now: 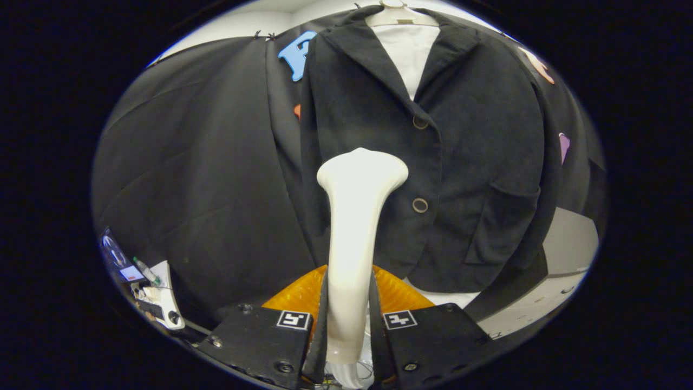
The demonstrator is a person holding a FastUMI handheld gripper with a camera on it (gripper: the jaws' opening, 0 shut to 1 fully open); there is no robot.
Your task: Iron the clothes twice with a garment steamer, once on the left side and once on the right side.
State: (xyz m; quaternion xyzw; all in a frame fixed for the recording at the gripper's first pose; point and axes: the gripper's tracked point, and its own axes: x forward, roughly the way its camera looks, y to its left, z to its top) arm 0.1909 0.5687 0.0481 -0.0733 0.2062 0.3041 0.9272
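Gripper [349, 319] is closed on the handle of the garment steamer [354, 227], with both fingers pressed against its sides.

The steamer is held upright between the fingers, and its flared head is raised before the left front panel of the dark jacket [422, 162], close to the button line; contact between head and cloth cannot be told. The jacket is hung on a pale hanger [400, 16] over a white shirt [409, 54], and is seen far beyond the fingers, against the black cloth wall [206, 162]. Two buttons [420, 205] are noted just right of the steamer head. An orange object [295, 295] is seen directly behind the fingers. A cluttered white stand [162, 298] is noted at near left.
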